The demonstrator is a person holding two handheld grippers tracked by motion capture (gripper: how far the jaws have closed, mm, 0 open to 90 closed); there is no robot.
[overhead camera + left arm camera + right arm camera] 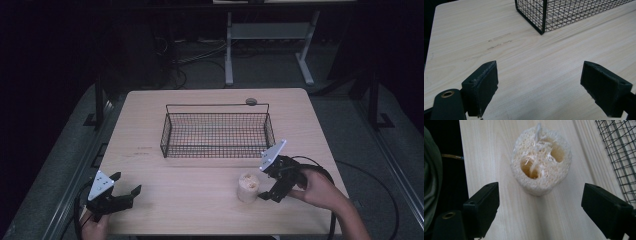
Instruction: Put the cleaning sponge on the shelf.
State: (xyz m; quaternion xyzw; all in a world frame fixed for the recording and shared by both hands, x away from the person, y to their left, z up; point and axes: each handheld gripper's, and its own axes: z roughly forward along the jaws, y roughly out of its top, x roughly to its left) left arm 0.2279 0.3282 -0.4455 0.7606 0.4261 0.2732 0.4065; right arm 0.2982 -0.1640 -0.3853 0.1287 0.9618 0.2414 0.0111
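The pale, round loofah sponge with holes through its top (248, 187) is standing upright on the light wooden tabletop (200, 200), near the front edge and right of centre. The right tool (266, 184) is hovering just beside it on the right, jaws spread wide and holding nothing; in the right gripper view the sponge (541, 162) is sitting ahead of the gap between the two black jaws, not yet between them, with bare wood on both sides of it. The person's right hand (320, 190) is gripping that tool near the tabletop's right edge.

The left tool (120, 192) is waiting well apart at the front left corner, also wide open and empty, with bare wood (534, 75) lying before its jaws.

A black wire-mesh basket (217, 134) is standing behind the sponge in the middle of the tabletop, its near wall between the sponge and the far side. A small dark round disc (251, 101) is lying just behind the basket's back rim.

The surrounding room is staying dim, with a grey floor, cables and a white table frame (270, 35) beyond.
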